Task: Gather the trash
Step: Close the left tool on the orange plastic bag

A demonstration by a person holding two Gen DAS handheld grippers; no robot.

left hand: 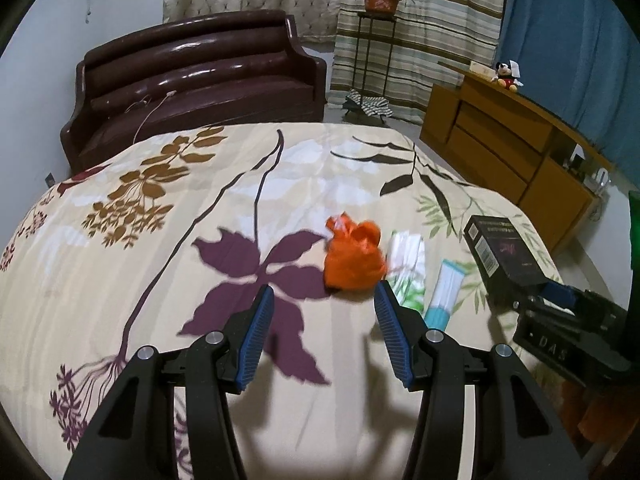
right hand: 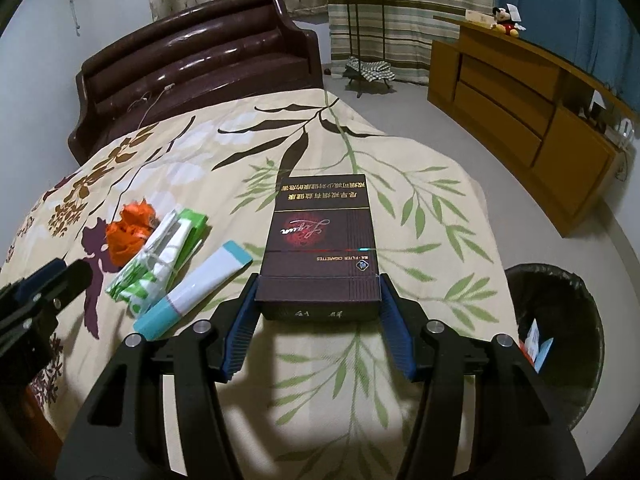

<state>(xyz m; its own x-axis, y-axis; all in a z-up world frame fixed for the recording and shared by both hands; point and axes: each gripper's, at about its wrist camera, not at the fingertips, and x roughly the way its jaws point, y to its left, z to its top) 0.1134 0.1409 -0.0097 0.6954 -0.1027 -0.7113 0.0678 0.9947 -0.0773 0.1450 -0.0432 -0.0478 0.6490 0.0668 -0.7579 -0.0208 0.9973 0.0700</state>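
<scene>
A crumpled orange bag (left hand: 352, 258) lies on the floral bedspread (left hand: 160, 240), just beyond my open, empty left gripper (left hand: 323, 298). Right of it lie a green-white tissue pack (left hand: 408, 268) and a white tube with a teal cap (left hand: 446, 292). My right gripper (right hand: 318, 286) is shut on a dark cigarette carton (right hand: 320, 254), its near end between the blue pads; the carton also shows in the left wrist view (left hand: 504, 250). In the right wrist view the orange bag (right hand: 130, 232), tissue pack (right hand: 160, 260) and tube (right hand: 196, 286) lie to the left.
A black-lined trash bin (right hand: 560, 344) stands on the floor right of the bed, with some scraps inside. A dark leather sofa (left hand: 192, 80) is beyond the bed. A wooden cabinet (left hand: 512, 152) runs along the right wall. A plant stand (left hand: 376, 40) is at the back.
</scene>
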